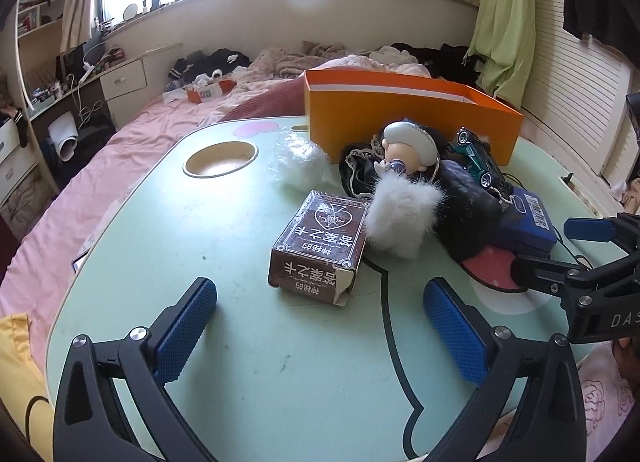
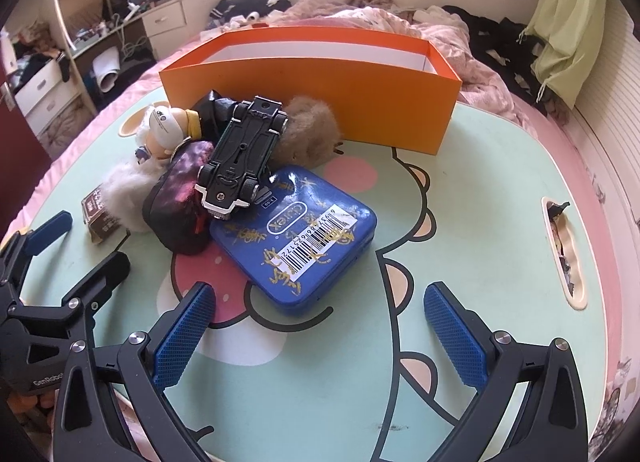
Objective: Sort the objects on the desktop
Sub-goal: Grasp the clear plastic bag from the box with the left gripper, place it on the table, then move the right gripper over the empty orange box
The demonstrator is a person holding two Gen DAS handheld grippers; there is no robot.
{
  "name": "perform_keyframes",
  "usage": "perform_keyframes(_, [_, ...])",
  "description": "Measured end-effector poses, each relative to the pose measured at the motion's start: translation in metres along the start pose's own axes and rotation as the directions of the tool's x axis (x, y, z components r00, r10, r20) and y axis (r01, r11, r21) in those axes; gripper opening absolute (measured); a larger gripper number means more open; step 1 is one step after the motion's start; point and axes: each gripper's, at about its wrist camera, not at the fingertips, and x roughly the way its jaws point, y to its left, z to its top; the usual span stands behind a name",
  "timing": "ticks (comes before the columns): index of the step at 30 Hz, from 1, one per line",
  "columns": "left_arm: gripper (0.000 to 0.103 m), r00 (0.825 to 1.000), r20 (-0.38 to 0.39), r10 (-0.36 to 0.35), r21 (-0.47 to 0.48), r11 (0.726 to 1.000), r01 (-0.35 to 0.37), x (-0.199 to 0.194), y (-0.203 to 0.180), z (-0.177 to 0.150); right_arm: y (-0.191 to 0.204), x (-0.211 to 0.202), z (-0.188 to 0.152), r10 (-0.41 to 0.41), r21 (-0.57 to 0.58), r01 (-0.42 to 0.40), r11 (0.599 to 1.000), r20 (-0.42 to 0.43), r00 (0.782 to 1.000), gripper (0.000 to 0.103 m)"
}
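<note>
My left gripper (image 1: 320,285) is open just above the pale green table (image 1: 240,362), with the near end of a brown card box (image 1: 320,246) lying between its fingertips; the pads are clear of it. Behind the box is a pile: a doll with white fur (image 1: 404,166), a dark pouch (image 2: 180,202), an upturned toy car (image 2: 244,158) and a brown fluffy toy (image 2: 308,134). A blue tin (image 2: 304,230) lies flat in front of my open right gripper (image 2: 320,290), its near corner between the fingertips, untouched. An open orange box (image 2: 312,86) stands at the table's far side.
A crumpled clear plastic bag (image 1: 300,162) lies beside a round cup hole (image 1: 220,158) in the table. A slot (image 2: 564,254) is cut near the table's right edge. The table stands on a pink bed. Each gripper shows in the other's view: right gripper (image 1: 560,248), left gripper (image 2: 80,248).
</note>
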Motion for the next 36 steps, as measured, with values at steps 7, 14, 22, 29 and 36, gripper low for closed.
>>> perform_keyframes(7, [0.103,1.000,0.002,-0.003,-0.002,1.000,0.003,0.000,0.002,-0.001,0.001,-0.001,0.000,-0.002,-0.002,0.002,1.000,-0.002,1.000,0.103])
perform_keyframes(14, [0.103,1.000,0.005,-0.004,-0.003,1.000,0.004,-0.001,0.000,-0.002,-0.001,-0.008,0.009,-0.046,-0.011,0.046,0.999,-0.004,0.999,0.103])
perform_keyframes(22, [0.103,1.000,0.011,-0.005,-0.005,1.000,0.005,0.000,-0.001,-0.002,-0.010,-0.029,0.131,-0.089,0.029,0.087,0.996,0.094,0.992,0.103])
perform_keyframes(29, [0.103,1.000,0.017,-0.006,-0.006,1.000,0.007,0.000,-0.002,-0.001,-0.013,0.037,0.175,-0.146,0.083,0.150,0.985,-0.046,0.988,0.103])
perform_keyframes(36, [0.103,1.000,0.023,-0.008,-0.008,1.000,0.009,0.000,0.000,-0.002,0.009,0.050,0.160,-0.131,0.065,0.135,0.989,-0.067,0.989,0.103])
